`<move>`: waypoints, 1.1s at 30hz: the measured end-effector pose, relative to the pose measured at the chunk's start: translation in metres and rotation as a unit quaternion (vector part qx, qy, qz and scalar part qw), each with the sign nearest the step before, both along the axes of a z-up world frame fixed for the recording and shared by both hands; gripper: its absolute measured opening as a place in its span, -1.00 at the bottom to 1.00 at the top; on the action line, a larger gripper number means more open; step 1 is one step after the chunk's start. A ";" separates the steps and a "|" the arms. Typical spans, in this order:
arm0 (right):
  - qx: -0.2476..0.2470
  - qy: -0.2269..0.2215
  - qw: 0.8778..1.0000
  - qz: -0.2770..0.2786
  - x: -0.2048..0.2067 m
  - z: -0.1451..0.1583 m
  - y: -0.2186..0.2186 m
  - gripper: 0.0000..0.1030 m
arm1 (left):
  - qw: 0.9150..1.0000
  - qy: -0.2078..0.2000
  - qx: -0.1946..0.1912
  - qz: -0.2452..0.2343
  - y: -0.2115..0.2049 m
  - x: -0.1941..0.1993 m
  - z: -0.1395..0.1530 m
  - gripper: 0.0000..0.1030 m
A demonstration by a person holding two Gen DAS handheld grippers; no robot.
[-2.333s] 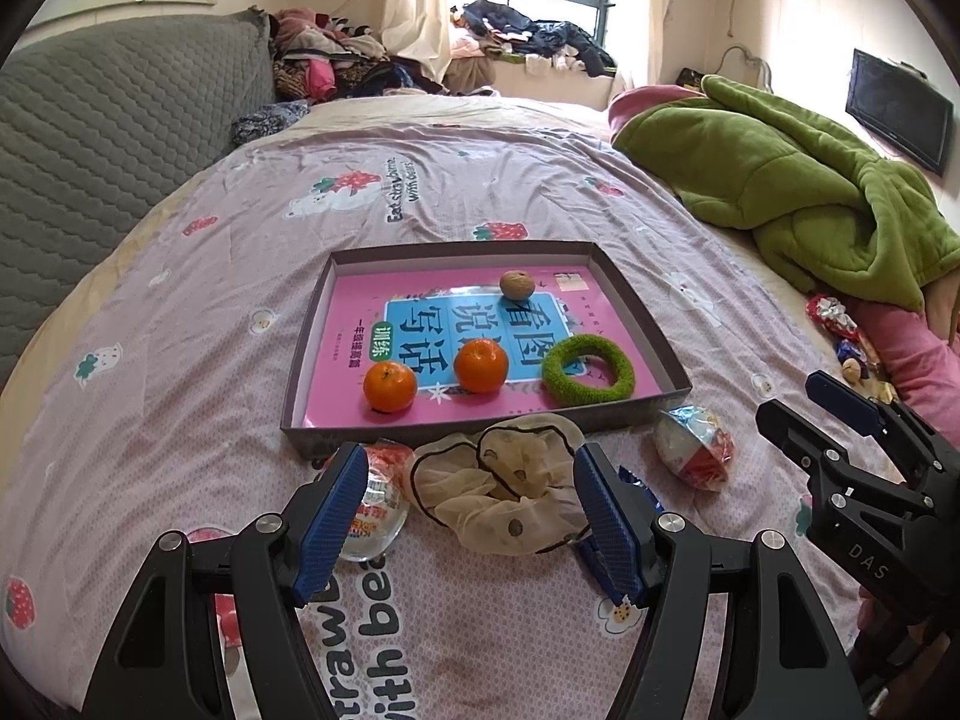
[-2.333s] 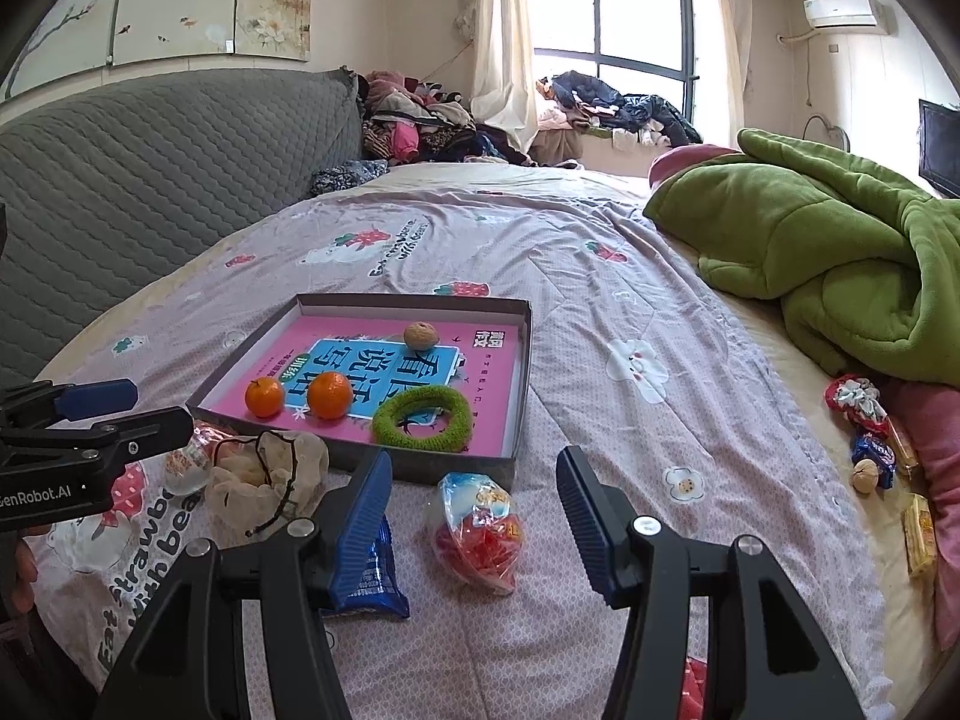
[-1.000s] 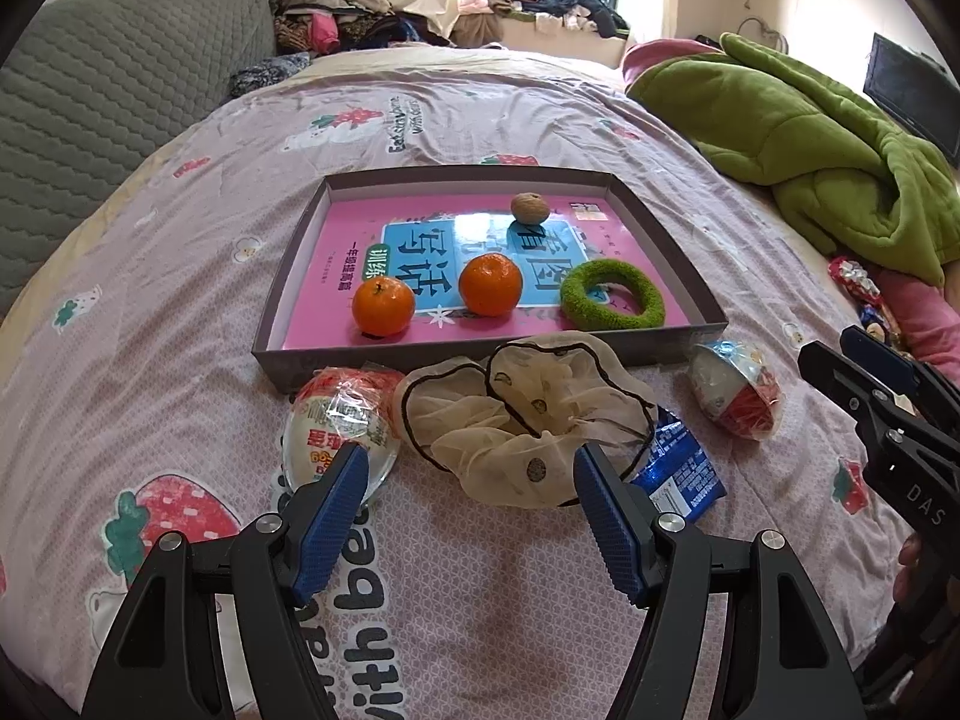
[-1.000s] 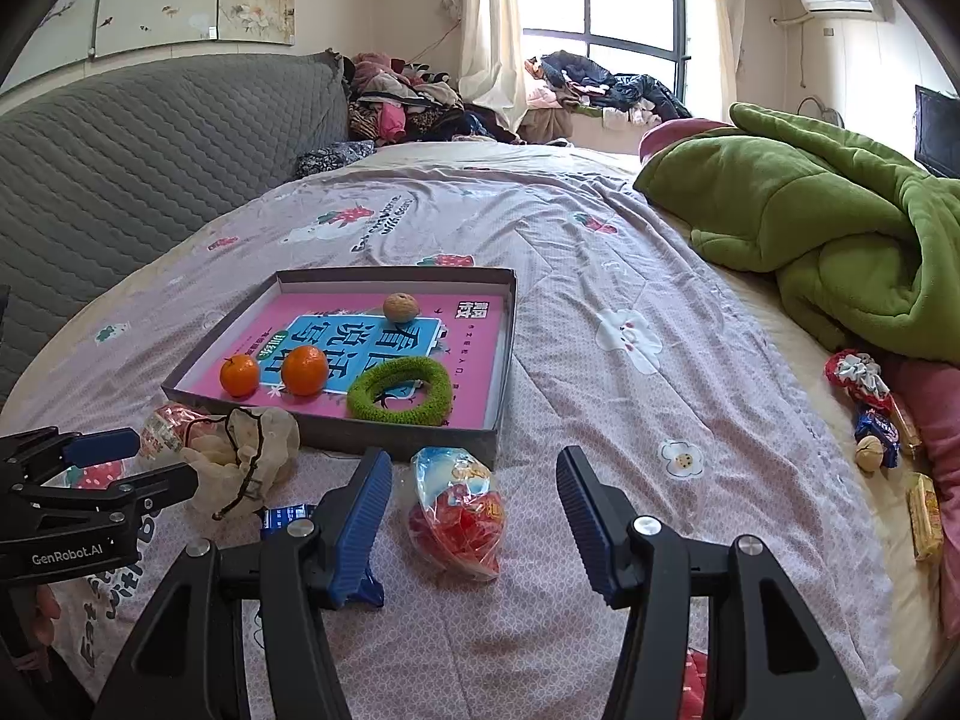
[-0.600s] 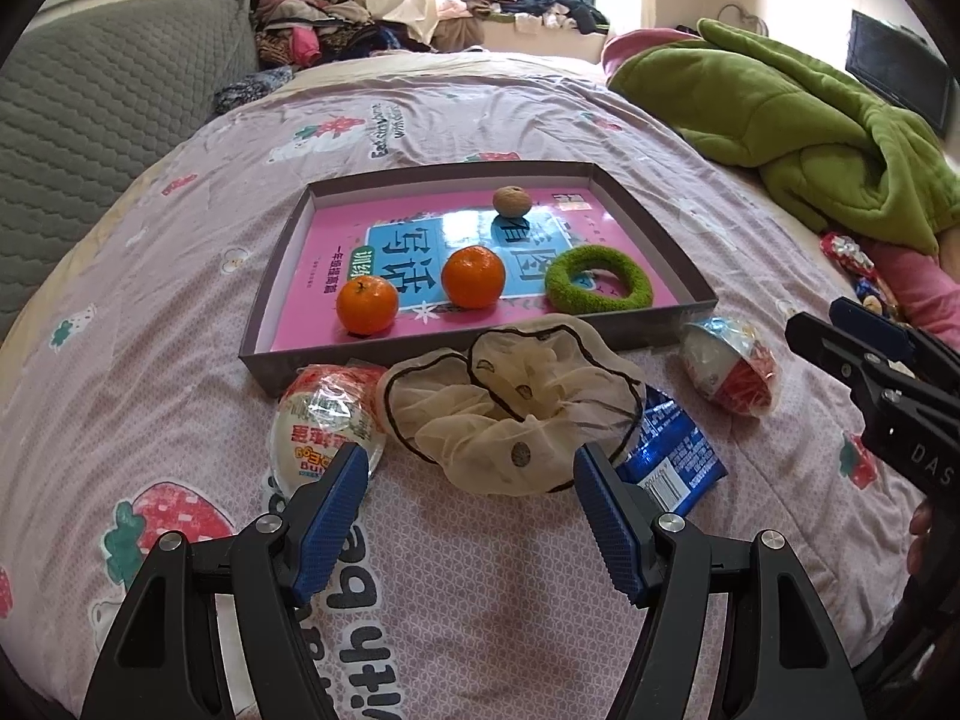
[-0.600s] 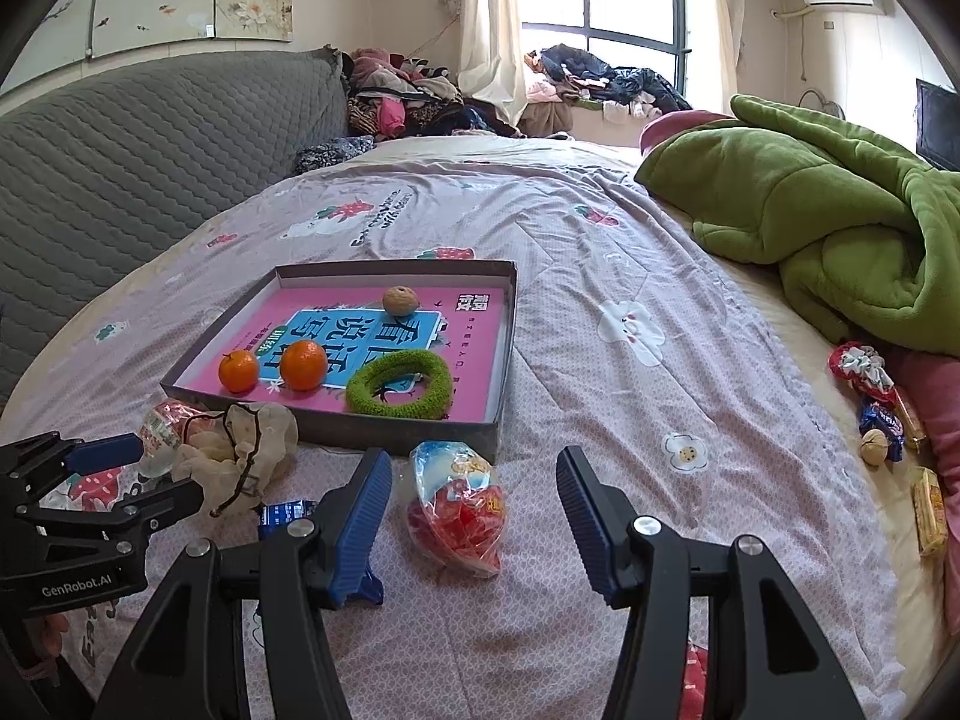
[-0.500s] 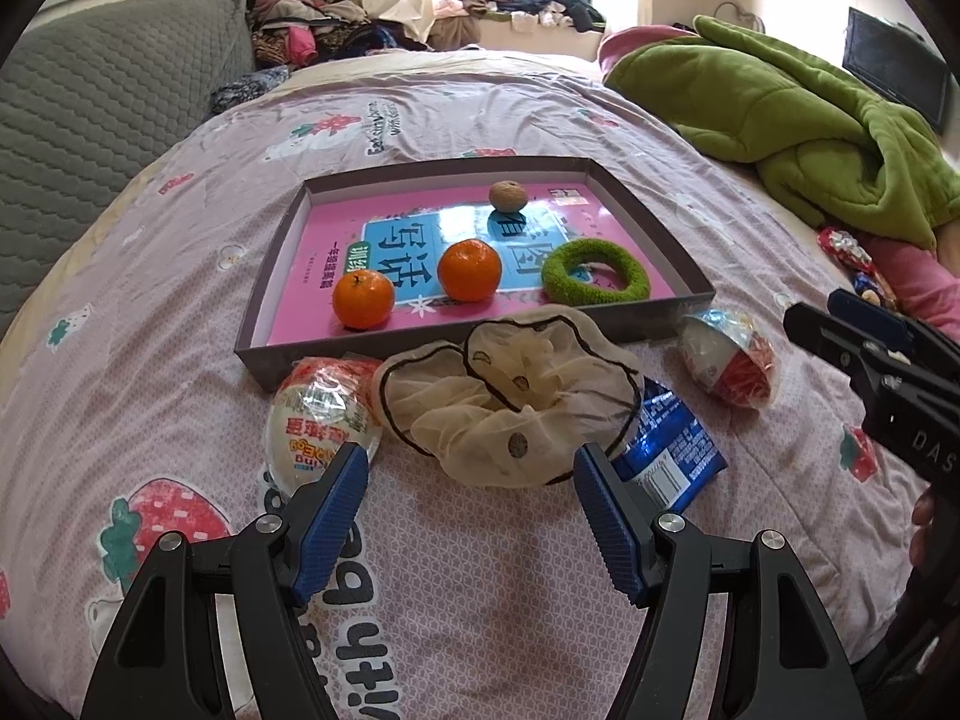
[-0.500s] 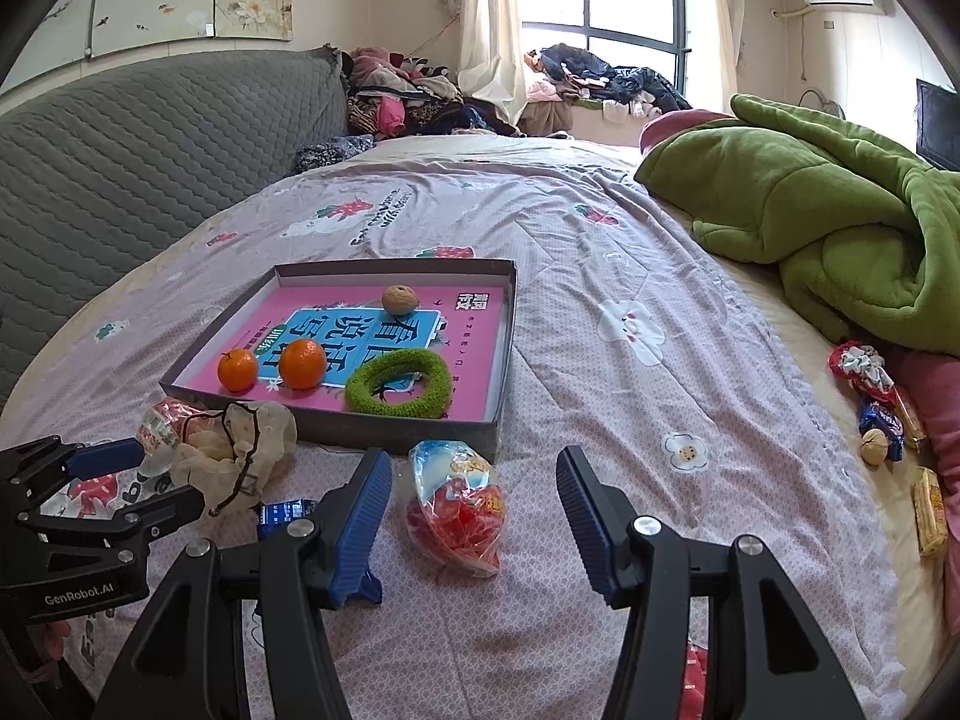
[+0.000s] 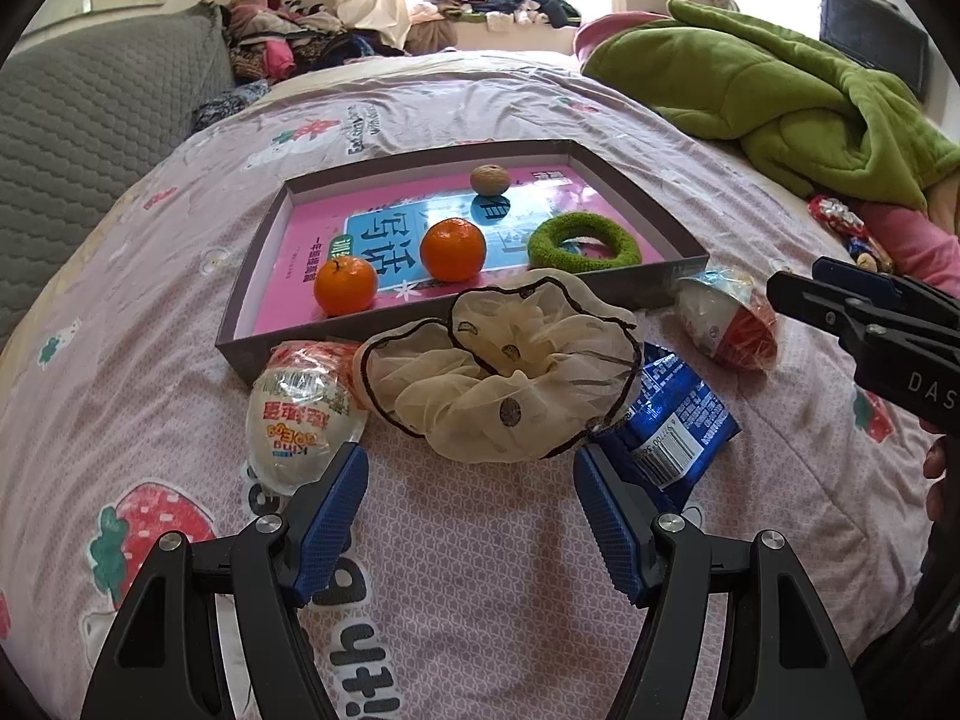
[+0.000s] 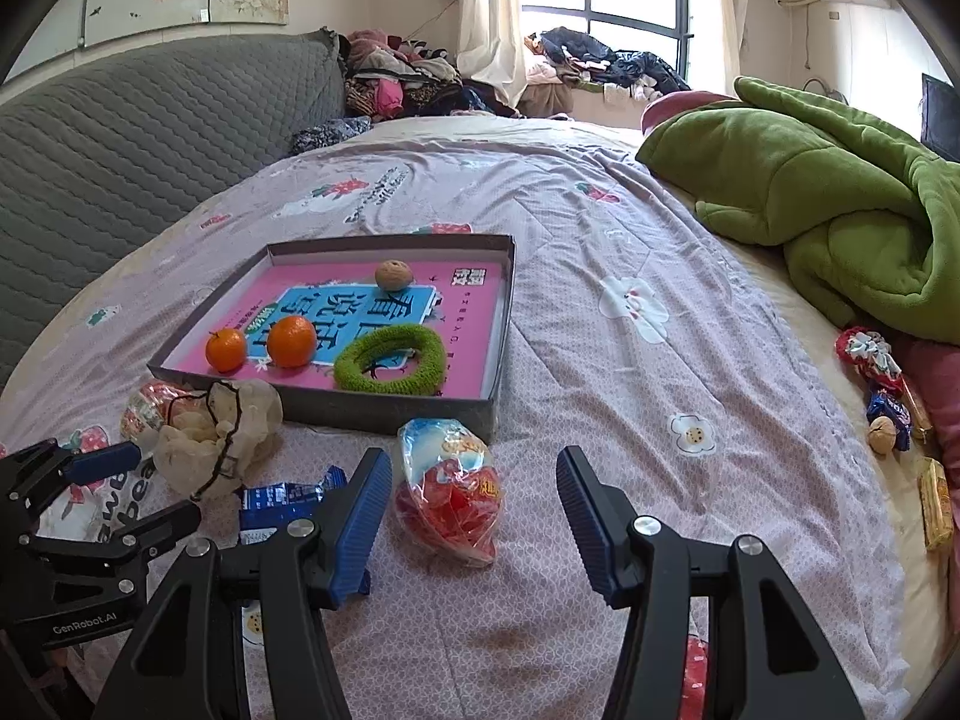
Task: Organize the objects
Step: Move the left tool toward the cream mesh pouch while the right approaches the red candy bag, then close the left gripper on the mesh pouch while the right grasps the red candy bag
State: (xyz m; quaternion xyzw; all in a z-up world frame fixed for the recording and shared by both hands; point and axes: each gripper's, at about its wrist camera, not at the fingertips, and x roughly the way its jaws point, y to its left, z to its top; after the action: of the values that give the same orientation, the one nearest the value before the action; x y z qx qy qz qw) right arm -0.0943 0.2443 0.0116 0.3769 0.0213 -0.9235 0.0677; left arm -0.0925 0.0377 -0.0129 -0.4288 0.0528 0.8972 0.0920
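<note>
Grippers were both held low over the bedspread (image 10: 600,228), each tilted downward toward the clutter in front of the tray (image 9: 624,186).

In the left wrist view, the left gripper (image 9: 471,480) had its blue-padded jaws spread wide with nothing between them. Its tips hovered just short of the cream scrunchie (image 9: 498,372), which lay against the tray's near wall. A white wrapped egg (image 9: 300,408) sat just beside the left finger, and a blue snack packet (image 9: 678,414) lay partly under the scrunchie's right edge, near the right finger.

The right gripper (image 10: 474,486) was also spread, though less widely, and gripped nothing. Its fingers flanked a red and white wrapped egg (image 10: 450,486) that rested on the bedspread just outside the tray's near corner; the pads stood clear of the wrapper on both sides. From the left wrist view, this gripper reached in from the right edge, with part of a hand (image 9: 942,480) showing below it.

Inside the tray lay two oranges (image 9: 453,249), a walnut (image 9: 490,179) and a green ring (image 9: 585,242). A green blanket (image 10: 840,198) was heaped at the far right, with a few sweets (image 10: 870,360) near it.
</note>
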 end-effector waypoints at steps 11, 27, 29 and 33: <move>0.012 -0.025 1.000 0.012 -0.009 -0.021 -0.007 0.10 | 1.000 0.008 -0.008 -0.010 0.004 -0.012 -0.009 0.41; -0.003 -0.024 1.000 0.016 -0.021 -0.035 -0.011 0.10 | 1.000 0.013 0.001 -0.014 0.006 -0.040 -0.017 0.39; -0.004 -0.022 1.000 0.017 -0.023 -0.036 -0.012 0.10 | 1.000 0.011 0.008 -0.017 0.007 -0.043 -0.018 0.26; -0.010 -0.023 0.999 0.023 -0.024 -0.039 -0.014 0.07 | 1.000 0.004 0.019 -0.021 0.007 -0.048 -0.021 -0.07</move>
State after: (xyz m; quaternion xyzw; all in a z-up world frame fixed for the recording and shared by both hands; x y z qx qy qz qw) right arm -0.1187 0.2304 -0.0275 0.3969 0.0191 -0.9129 0.0933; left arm -0.1409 0.0452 -0.0341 -0.4225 0.0446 0.8975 0.1185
